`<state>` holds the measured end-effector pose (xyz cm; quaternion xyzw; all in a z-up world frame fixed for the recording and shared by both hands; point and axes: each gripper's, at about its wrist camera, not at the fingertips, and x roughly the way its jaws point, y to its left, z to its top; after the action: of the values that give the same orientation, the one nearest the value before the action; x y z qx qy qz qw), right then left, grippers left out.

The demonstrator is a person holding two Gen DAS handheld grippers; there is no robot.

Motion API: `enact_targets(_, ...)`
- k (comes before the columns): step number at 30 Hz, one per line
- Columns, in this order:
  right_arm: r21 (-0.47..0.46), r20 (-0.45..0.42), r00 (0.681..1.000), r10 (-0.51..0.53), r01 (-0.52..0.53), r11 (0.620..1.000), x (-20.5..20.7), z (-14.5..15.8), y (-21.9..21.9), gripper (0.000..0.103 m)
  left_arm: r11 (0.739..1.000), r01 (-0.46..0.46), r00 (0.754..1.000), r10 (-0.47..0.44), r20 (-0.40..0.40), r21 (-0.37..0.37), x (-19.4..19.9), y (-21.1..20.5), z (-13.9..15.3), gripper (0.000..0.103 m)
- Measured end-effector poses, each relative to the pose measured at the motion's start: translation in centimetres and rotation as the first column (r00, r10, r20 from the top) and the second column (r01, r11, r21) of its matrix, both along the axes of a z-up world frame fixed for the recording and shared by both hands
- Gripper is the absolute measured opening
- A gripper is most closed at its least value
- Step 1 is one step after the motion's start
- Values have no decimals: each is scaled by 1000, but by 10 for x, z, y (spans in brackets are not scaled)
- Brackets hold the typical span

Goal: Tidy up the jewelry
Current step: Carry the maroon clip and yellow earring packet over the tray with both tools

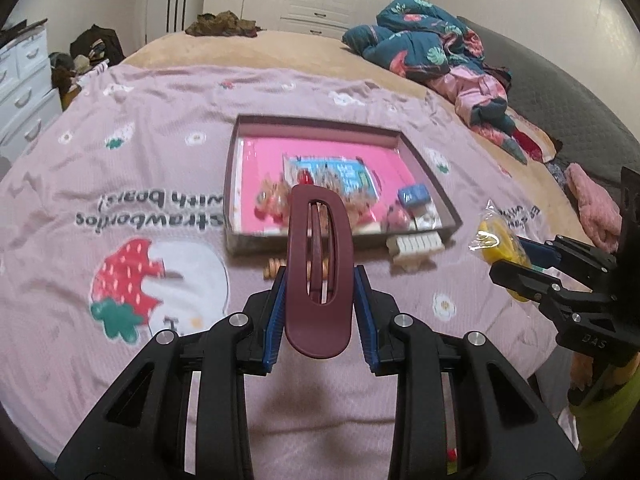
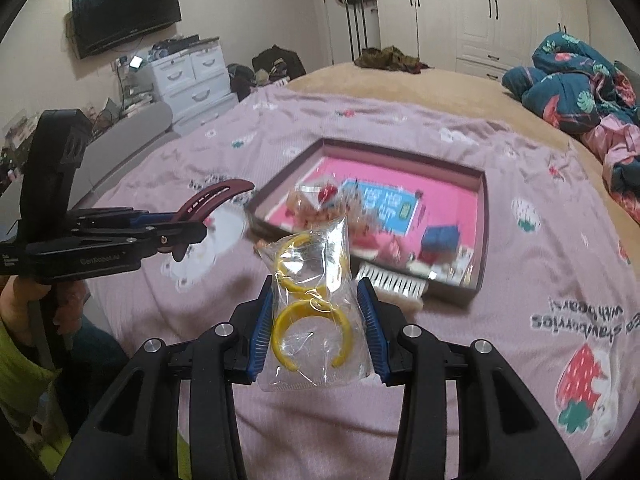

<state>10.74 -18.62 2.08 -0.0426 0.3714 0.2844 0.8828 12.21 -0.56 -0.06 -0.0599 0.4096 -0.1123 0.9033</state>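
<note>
My left gripper (image 1: 320,276) is shut on a maroon oval hair clip (image 1: 320,272), held upright above the pink blanket, in front of the box. It also shows in the right wrist view (image 2: 216,200). My right gripper (image 2: 316,292) is shut on a clear bag of yellow bangles (image 2: 312,304); the bag also shows in the left wrist view (image 1: 496,240). The shallow brown box (image 1: 424,164) with a pink floor holds several small jewelry items and a blue card; it also shows in the right wrist view (image 2: 482,220).
A white comb-like piece (image 1: 416,246) and a small wooden item (image 1: 272,270) lie on the blanket in front of the box. A crumpled floral quilt (image 1: 432,48) lies at the far right. White drawers (image 2: 192,76) stand beside the bed.
</note>
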Motion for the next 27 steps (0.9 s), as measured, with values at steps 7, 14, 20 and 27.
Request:
enact_targets(7,22,59,998,-30,29,999,28,24,-5,39,1000,7,999,-7,32,8,29,-8,15,23)
enact_targets(14,38,72,993,-95,93,995,59,30,-21,39,999,33,999,-33,39,11,60,-27,18,23)
enact_targets(20,45,47,985,-168,166,985,89,20,-40,39,998,56,998,-57,27,23,81,-44,9,23)
enact_targets(27,27,17,974,-228,227,973,112,1,-57,39,996,79,997,-79,-2,44,104,-57,-7,23)
